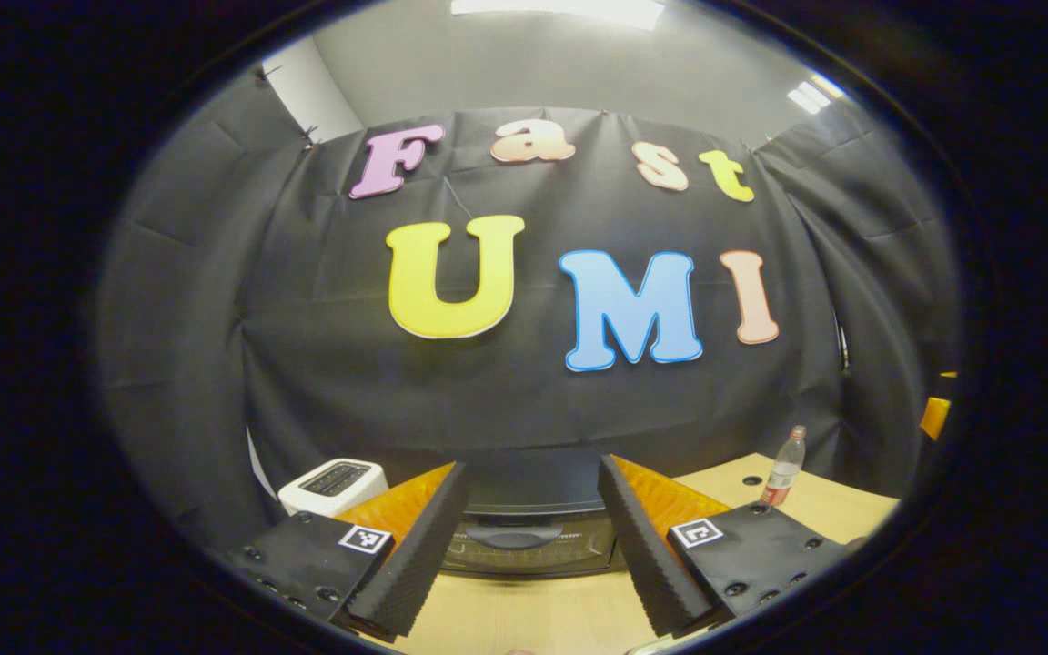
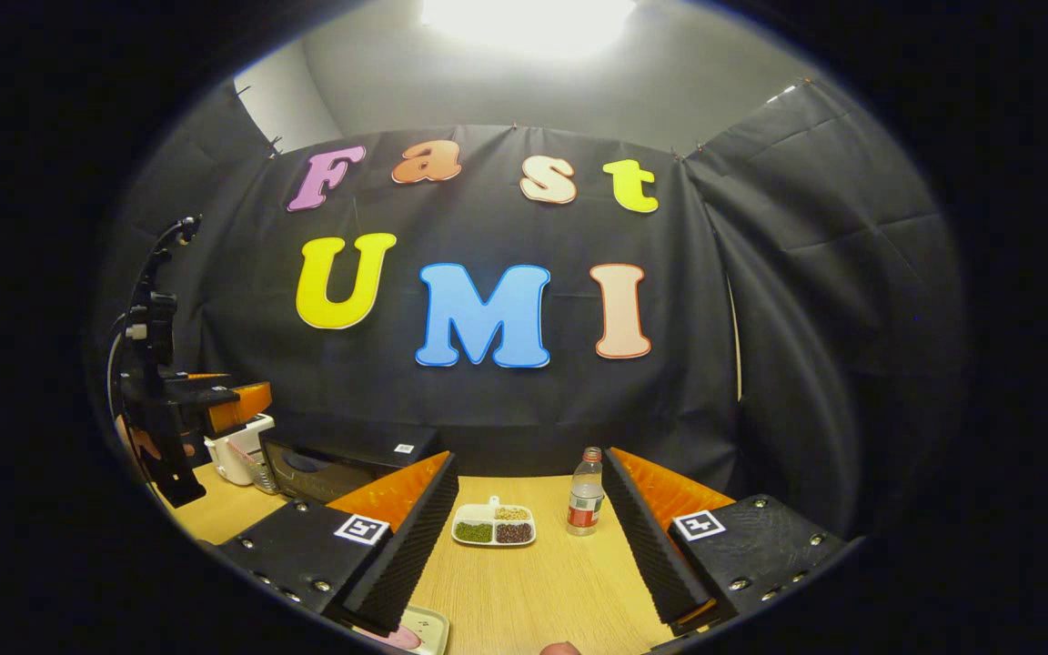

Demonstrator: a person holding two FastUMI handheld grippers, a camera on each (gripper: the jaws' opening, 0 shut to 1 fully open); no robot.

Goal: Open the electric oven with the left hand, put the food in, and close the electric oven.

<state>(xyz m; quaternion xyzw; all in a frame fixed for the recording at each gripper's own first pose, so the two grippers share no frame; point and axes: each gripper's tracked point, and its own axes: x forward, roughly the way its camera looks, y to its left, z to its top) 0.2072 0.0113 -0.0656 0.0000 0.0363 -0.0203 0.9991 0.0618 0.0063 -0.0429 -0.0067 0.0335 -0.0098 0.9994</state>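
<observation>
Between the left gripper [image 1: 531, 509] fingers: black oven [image 1: 524, 537], door apparently shut.

A clear plastic bottle [image 2: 585, 504] stands upright on the wooden worktop [image 2: 524, 582]. Just left of the bottle lies a white divided dish [image 2: 494, 526]. Far left of it sits a white toaster [image 1: 334, 485].

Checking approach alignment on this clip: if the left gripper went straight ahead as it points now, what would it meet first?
Most likely the black electric oven, which sits centred between the open left gripper fingers, its curved door handle facing them. Only bare wooden table lies before it, though depth is hard to judge.
</observation>
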